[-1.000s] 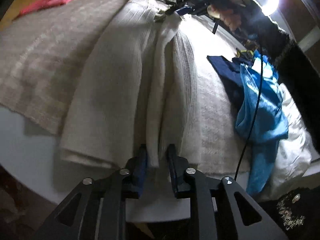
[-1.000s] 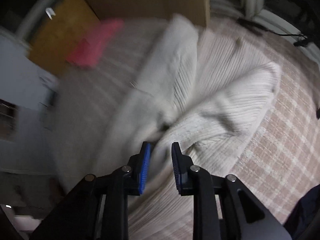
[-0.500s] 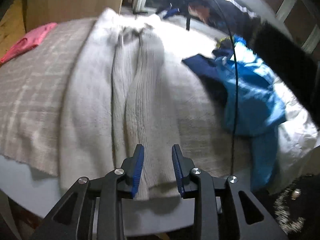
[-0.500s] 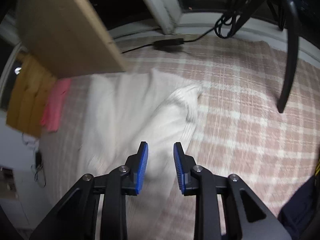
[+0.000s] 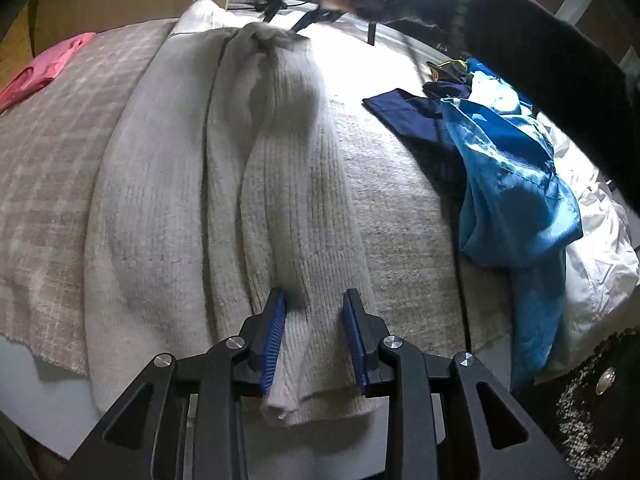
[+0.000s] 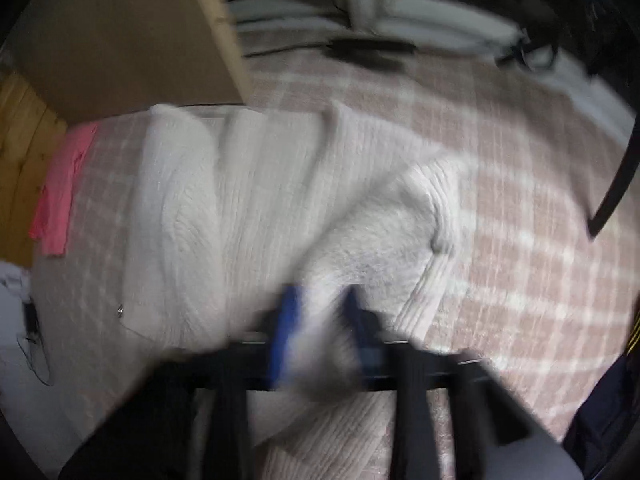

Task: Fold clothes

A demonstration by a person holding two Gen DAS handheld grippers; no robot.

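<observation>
A cream ribbed knit sweater (image 5: 224, 184) lies lengthwise on a pale checked blanket (image 5: 44, 168), folded in long panels. My left gripper (image 5: 316, 340) is open just above the sweater's near hem, with the knit between the blue pads. In the right wrist view the same sweater (image 6: 240, 208) lies on the blanket (image 6: 540, 260). My right gripper (image 6: 320, 332) is blurred by motion, open over a bunched fold of the sweater. The right hand and dark sleeve (image 5: 500, 28) reach over the sweater's far end.
A pink garment (image 5: 44, 72) lies at the blanket's far left, also in the right wrist view (image 6: 60, 192). A navy garment (image 5: 408, 112) and a bright blue one (image 5: 512, 184) lie right of the sweater, over white bedding (image 5: 592, 264). A wooden board (image 6: 120, 40) stands behind.
Both grippers let go of the sweater, which dropped flat on the blanket. The left gripper has opened wider over the near hem. The right gripper swung back down over the sweater's far end.
</observation>
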